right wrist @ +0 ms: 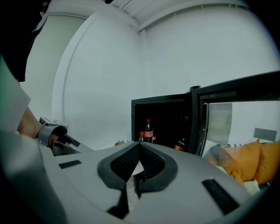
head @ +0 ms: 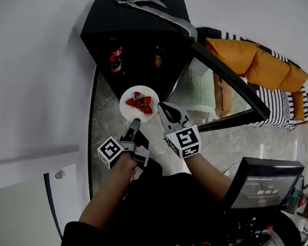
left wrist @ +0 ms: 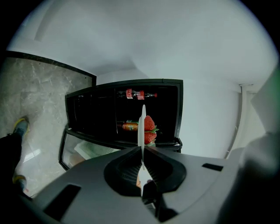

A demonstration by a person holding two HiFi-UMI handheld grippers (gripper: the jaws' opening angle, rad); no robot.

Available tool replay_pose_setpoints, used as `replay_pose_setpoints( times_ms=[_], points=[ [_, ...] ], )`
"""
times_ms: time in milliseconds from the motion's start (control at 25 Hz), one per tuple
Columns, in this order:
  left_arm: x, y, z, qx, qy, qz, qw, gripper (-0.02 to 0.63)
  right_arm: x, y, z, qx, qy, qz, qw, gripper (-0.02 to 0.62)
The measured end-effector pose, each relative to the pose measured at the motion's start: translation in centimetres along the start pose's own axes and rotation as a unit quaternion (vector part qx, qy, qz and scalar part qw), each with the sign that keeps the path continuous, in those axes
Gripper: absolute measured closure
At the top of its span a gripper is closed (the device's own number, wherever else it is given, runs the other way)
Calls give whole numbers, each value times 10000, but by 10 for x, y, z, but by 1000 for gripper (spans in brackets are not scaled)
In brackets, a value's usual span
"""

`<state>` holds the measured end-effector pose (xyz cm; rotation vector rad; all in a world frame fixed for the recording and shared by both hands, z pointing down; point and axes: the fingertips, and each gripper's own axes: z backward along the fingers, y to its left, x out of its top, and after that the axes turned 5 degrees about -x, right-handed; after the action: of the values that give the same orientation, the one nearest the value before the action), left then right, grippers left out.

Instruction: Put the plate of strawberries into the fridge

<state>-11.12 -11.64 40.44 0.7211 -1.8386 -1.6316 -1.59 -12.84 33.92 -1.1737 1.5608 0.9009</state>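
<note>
A white plate [head: 133,112] with several strawberries [head: 140,102] hangs in front of the open black fridge [head: 134,19]. My left gripper [head: 136,121] is shut on the plate's near rim. In the left gripper view the plate [left wrist: 142,120] stands edge-on between the jaws [left wrist: 141,146], with the strawberries [left wrist: 149,124] to its right. My right gripper [head: 160,107] is shut, its tips at the plate's right edge. In the right gripper view its jaws [right wrist: 139,143] meet with no rim showing between the tips. A bit of strawberry [right wrist: 118,143] peeks over the left jaw.
Cola bottles [head: 116,56] and another bottle [head: 159,55] stand inside the fridge. Its glass door [head: 215,82] swings open to the right. A striped sofa with orange cushions [head: 267,64] lies beyond the door. A monitor [head: 261,182] sits at the lower right. The floor is marble [head: 98,130].
</note>
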Motion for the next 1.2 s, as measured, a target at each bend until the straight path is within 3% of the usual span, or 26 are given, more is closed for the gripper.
replay_pose_setpoints(
  times_ms=[600, 880, 1200],
  points=[
    [45, 22, -34, 34, 150, 95, 9998, 589, -8, -1, -50, -72, 114, 168, 9998, 591],
    [50, 25, -54, 17, 25, 116, 9999, 589, -11, -16, -63, -21, 90, 86, 9999, 591],
    [64, 58, -88, 149, -88, 138, 9998, 589, -39, -34, -96, 183, 237, 11, 9996, 591]
  ],
)
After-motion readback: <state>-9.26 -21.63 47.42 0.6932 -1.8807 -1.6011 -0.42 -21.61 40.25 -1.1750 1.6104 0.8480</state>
